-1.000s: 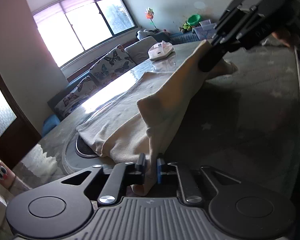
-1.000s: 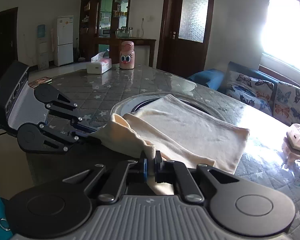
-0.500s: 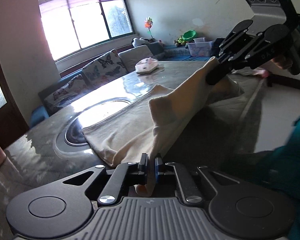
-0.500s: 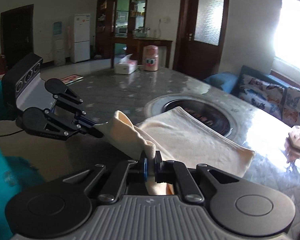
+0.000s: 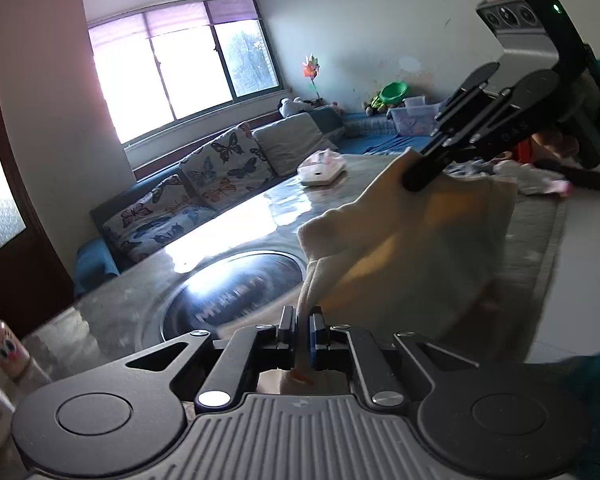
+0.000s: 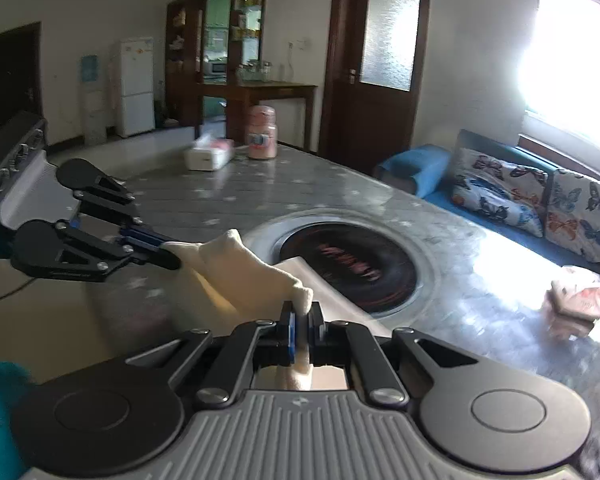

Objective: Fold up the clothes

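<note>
A cream garment [image 5: 404, 256] hangs folded between both grippers, lifted above the grey marble table [image 5: 228, 220]. My left gripper [image 5: 303, 326] is shut on one end of it. My right gripper [image 6: 301, 322] is shut on the other end [image 6: 256, 276]. The right gripper shows in the left wrist view [image 5: 424, 172] at upper right, and the left gripper shows in the right wrist view [image 6: 168, 256] at left. The cloth sags between them over the table's near edge.
A round dark inset [image 6: 352, 264] lies in the table's middle. A tissue box [image 6: 210, 154] and a pink bottle [image 6: 262, 132] stand at one end, a white-pink box [image 5: 320, 166] at the other. A butterfly-cushioned sofa [image 5: 204, 184] runs behind the table.
Both grippers have lifted the garment off the table and drawn it toward the near edge. The round inset, covered before, is now bare.
</note>
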Motion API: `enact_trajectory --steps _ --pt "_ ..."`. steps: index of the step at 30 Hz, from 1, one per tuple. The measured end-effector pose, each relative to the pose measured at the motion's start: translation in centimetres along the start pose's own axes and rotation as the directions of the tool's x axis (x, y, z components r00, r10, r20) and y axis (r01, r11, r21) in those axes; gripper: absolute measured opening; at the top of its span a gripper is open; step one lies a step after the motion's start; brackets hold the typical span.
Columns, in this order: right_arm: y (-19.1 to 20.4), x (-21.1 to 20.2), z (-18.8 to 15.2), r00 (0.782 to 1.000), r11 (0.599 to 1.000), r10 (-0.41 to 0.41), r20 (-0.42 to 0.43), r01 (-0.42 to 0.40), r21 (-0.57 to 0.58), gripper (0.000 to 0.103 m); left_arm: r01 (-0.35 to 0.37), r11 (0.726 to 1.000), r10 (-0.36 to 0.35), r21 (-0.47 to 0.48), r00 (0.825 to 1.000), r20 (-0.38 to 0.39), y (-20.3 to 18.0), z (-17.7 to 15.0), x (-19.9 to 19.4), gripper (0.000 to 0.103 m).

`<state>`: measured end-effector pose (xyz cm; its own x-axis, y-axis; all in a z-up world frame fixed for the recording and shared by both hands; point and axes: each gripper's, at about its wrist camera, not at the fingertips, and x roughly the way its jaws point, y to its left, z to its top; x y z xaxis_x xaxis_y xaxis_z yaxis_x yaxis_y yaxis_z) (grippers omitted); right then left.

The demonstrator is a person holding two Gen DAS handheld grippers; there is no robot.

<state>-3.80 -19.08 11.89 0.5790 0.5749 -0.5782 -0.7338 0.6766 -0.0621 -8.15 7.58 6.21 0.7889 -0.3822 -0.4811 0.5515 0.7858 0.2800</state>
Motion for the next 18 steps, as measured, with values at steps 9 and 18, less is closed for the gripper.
enact_trajectory --steps 9,18 --pt "-7.1 12.0 -0.1 0.990 0.986 -0.091 -0.109 0.105 0.127 0.006 -0.081 0.988 0.056 -0.131 0.982 -0.182 4.4 -1.1 13.4 0.007" --pt "-9.4 11.8 -4.3 0.981 0.938 -0.164 -0.106 0.188 0.290 0.019 -0.132 0.980 0.093 -0.150 0.967 -0.238 4.7 -2.4 16.1 0.012"
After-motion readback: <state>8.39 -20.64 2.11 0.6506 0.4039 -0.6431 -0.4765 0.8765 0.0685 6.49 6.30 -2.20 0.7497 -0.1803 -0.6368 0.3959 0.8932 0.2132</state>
